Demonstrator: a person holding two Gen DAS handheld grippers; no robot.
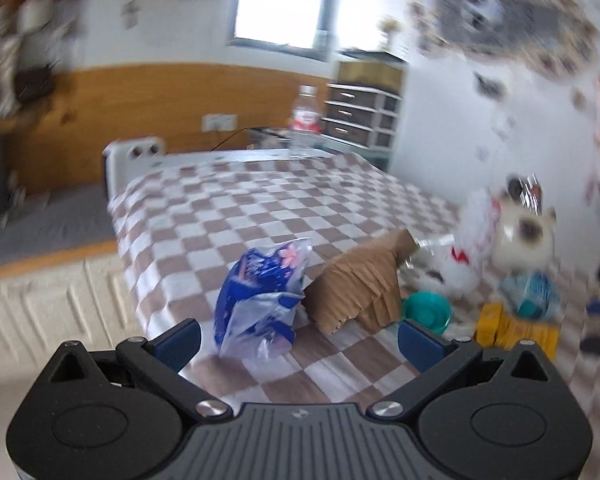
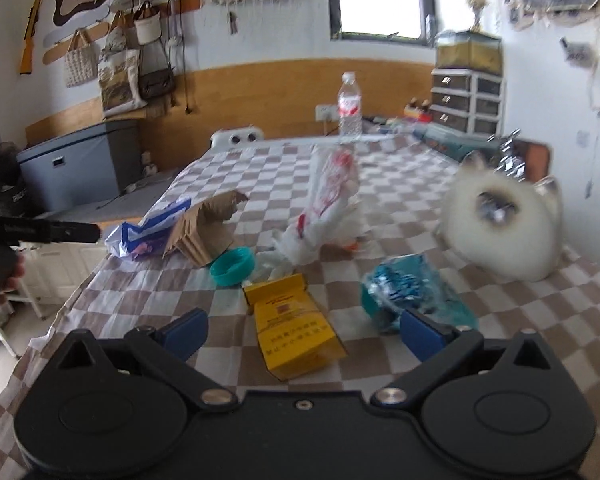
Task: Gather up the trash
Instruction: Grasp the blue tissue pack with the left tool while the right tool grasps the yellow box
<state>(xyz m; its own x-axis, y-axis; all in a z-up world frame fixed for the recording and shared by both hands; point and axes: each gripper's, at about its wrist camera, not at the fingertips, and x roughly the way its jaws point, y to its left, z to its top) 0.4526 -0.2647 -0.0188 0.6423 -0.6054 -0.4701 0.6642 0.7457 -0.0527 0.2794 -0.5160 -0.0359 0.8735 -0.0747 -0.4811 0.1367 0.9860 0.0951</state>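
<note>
Trash lies scattered over a table [image 2: 148, 292] covered in a brown-and-white checked cloth. Left tool [image 1: 300, 334]: blue pads spread wide, nothing between them, hovering over the near edge. Directly ahead of it sits a crumpled blue-and-clear plastic bag [image 1: 260, 304], touching a torn piece of brown corrugated cardboard [image 1: 360, 288] on its right. A teal lid [image 1: 426, 310] lies just beside the cardboard.

Right tool [image 2: 304, 332]: pads also wide apart and empty. A flattened yellow carton [image 2: 292, 328] lies between the pads in the right wrist view, though it rests on the cloth and is not gripped. Just right of the carton is a crumpled teal-and-clear wrapper [image 2: 408, 292]. Behind the carton stands a white plastic bag with red print [image 2: 328, 212], bunched upright.

A fluffy white cat [image 2: 500, 220] with a dark face sits on the cloth at the right, near the wrapper; its outline is motion-blurred. A clear water bottle [image 2: 350, 106] with a red label stands upright at the far end, well apart from the rest. Left wrist view is heavily blurred at the edges, so the items at its far right are possibly the same carton and wrapper.
</note>
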